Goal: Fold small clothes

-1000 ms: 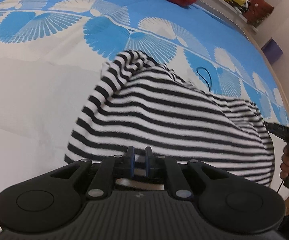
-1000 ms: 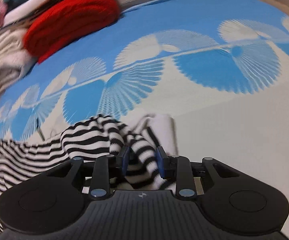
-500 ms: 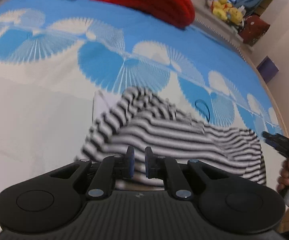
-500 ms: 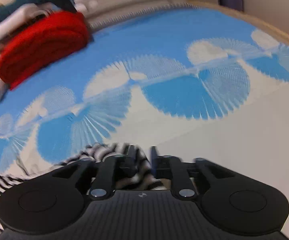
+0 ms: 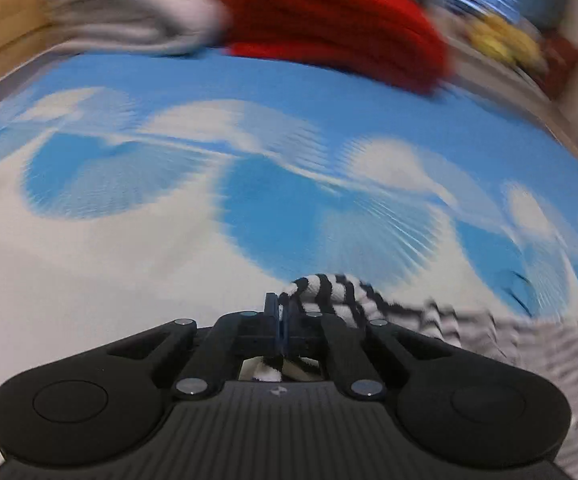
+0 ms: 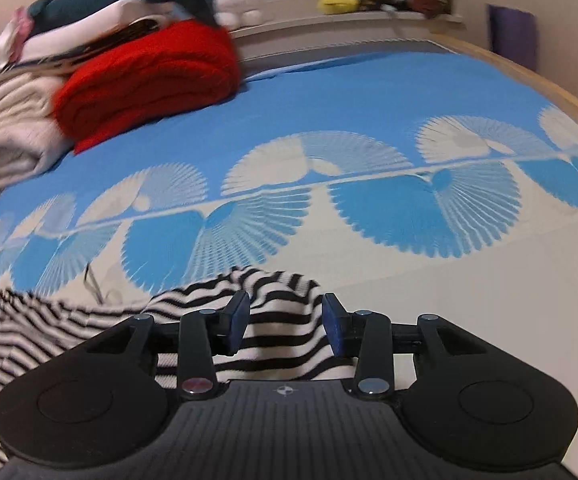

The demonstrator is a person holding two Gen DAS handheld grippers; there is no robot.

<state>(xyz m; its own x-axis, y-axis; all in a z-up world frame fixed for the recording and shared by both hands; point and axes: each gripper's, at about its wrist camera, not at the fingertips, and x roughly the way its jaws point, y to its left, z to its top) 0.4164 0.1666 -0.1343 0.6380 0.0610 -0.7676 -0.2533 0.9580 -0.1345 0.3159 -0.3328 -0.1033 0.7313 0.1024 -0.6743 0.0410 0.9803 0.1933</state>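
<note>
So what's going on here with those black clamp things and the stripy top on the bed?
A person is folding a black-and-white striped garment on a blue-and-white patterned bedspread, holding a gripper in each hand. The left gripper is pinched shut on a bunched edge of the fabric. The right gripper has just been opening; its pads stand apart with striped cloth lying loose between them.
</note>
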